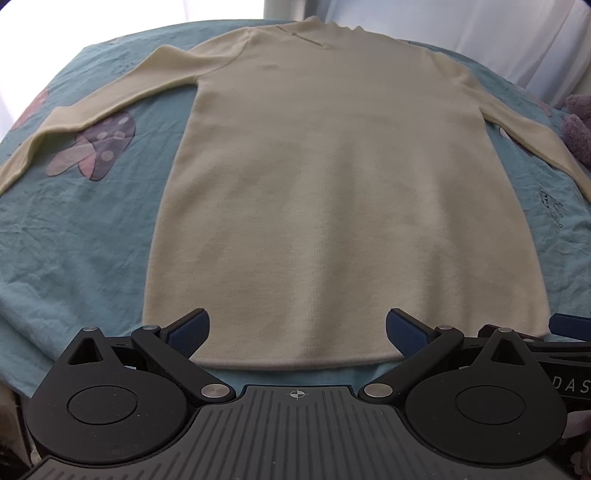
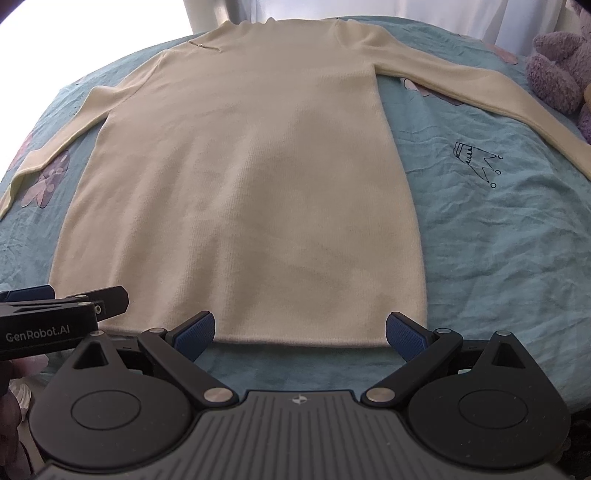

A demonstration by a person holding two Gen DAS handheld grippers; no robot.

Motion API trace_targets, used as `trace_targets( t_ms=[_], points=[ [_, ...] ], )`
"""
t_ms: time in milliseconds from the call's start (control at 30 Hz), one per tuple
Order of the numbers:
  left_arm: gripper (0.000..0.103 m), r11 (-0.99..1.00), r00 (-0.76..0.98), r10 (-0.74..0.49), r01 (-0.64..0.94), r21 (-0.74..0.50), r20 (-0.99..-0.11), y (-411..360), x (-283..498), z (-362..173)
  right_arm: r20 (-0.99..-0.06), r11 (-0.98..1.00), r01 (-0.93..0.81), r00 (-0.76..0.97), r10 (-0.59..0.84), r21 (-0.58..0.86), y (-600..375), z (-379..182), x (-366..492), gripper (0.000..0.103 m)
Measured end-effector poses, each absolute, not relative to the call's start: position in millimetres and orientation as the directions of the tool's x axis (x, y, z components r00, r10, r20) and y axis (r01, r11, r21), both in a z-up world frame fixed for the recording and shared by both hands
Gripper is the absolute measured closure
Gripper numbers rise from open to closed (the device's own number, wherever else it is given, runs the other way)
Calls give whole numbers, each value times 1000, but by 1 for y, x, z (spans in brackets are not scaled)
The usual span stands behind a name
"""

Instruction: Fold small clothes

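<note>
A cream long-sleeved knit top [image 1: 325,192] [image 2: 251,192] lies flat on a teal bedsheet [image 1: 81,236], collar far, hem near, both sleeves spread outward. My left gripper [image 1: 297,334] stands open just above the hem's left part, blue pads wide apart, nothing between them. My right gripper [image 2: 300,334] is open too, over the hem's right part near the right corner. In the right wrist view the left gripper [image 2: 55,314] shows side-on at the left edge. The right gripper's blue tip [image 1: 569,326] shows at the right edge of the left wrist view.
The sheet [image 2: 491,236] has a mushroom print [image 1: 99,147] under the left sleeve and a crown drawing [image 2: 476,162] on the right. A purple plush toy [image 2: 561,70] sits at the far right. Bright curtains [image 1: 480,29] hang behind the bed.
</note>
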State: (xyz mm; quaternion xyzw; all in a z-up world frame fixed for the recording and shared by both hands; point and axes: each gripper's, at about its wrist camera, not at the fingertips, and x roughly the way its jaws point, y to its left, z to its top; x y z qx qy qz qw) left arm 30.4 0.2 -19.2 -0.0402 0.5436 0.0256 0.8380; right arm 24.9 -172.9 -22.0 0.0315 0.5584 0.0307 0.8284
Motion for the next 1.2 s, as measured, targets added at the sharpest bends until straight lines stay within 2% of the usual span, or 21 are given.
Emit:
trace_targets(
  t_ms=[167, 267, 333, 400, 467, 500, 633, 733, 800, 833, 900, 1033, 1067, 1200],
  points=[
    [0, 996, 410, 5, -86, -33, -912, -6, 36, -20, -922, 990, 2, 365, 132, 143, -188, -28, 25, 4],
    [0, 996, 424, -21, -71, -57, -905, -8, 42, -17, -869, 967, 35, 447, 211, 253, -214, -22, 30, 4],
    [0, 995, 436, -32, -72, -70, -899, -10, 48, -15, -779, 956, 67, 598, 191, 286, -239, -13, 31, 4],
    [0, 995, 465, -26, -78, -70, -885, -13, 56, -11, -626, 955, 100, 773, 102, 279, -270, -2, 28, 4],
    [0, 995, 499, -12, -82, -61, -867, -16, 65, -7, -520, 946, 154, 854, 18, 285, -307, 0, 34, 4],
    [0, 995, 516, -9, -82, -59, -857, -18, 69, -6, -519, 934, 198, 855, -15, 298, -327, -1, 40, 4],
    [0, 992, 556, -5, -101, -73, -831, -23, 90, -1, -636, 763, 496, 758, -148, 414, -426, -23, 67, 4],
    [0, 989, 576, -1, -120, -86, -818, -23, 102, 3, -600, 568, 561, 787, -141, 602, -492, -50, 62, 8],
    [0, 988, 585, 8, -131, -84, -811, -24, 108, 4, -594, 475, 601, 782, -186, 643, -517, -63, 61, 29],
    [0, 987, 586, 13, -137, -84, -810, -24, 111, 4, -592, 425, 610, 783, -193, 668, -529, -71, 62, 33],
    [0, 985, 577, 13, -148, -89, -816, -23, 117, 1, -566, 355, 595, 801, -194, 721, -546, -85, 63, 49],
    [0, 984, 559, 5, -152, -97, -829, -23, 129, -7, -536, 273, 582, 813, -230, 766, -561, -94, 67, 53],
    [0, 984, 555, 3, -149, -97, -832, -23, 133, -8, -528, 269, 578, 815, -240, 770, -562, -95, 68, 58],
    [0, 988, 565, -19, -117, -103, -825, -23, 148, -10, -570, 261, 632, 773, -278, 730, -569, -98, 75, 95]
  ],
)
